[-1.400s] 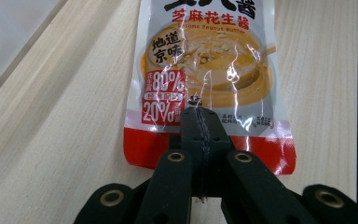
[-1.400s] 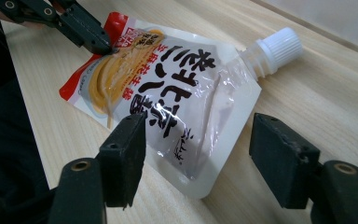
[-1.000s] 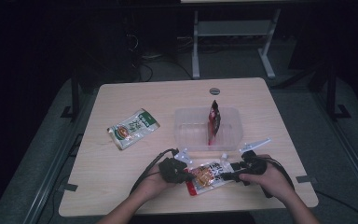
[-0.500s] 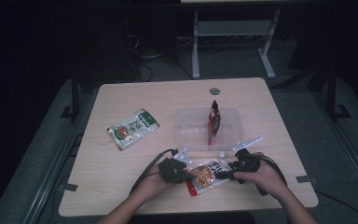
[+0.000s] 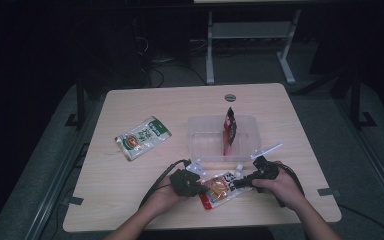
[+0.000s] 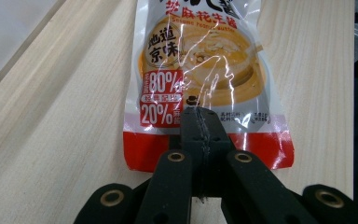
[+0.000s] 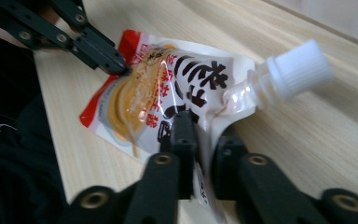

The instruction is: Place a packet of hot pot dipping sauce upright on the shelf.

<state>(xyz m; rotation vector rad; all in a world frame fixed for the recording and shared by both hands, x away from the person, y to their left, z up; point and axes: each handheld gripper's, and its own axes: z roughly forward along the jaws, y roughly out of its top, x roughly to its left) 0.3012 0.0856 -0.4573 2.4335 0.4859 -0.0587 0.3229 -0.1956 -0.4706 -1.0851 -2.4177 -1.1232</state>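
The sauce pouch lies flat near the front edge of the wooden table, just in front of the clear plastic tub — little room between that wall and the table's rim. To the left the tabletop is open as far as the green packet, which lies well apart.

The left gripper is clamped on the pouch's red bottom edge; in the left gripper view its jaws meet tight over the foil. The right gripper comes from the opposite side — its jaws have just been closing, and in the right gripper view they pinch the pouch's side edge just below the white screw cap. The pouch is thus held at both ends between the hands, its printed face up. A red packet stands upright inside the tub.
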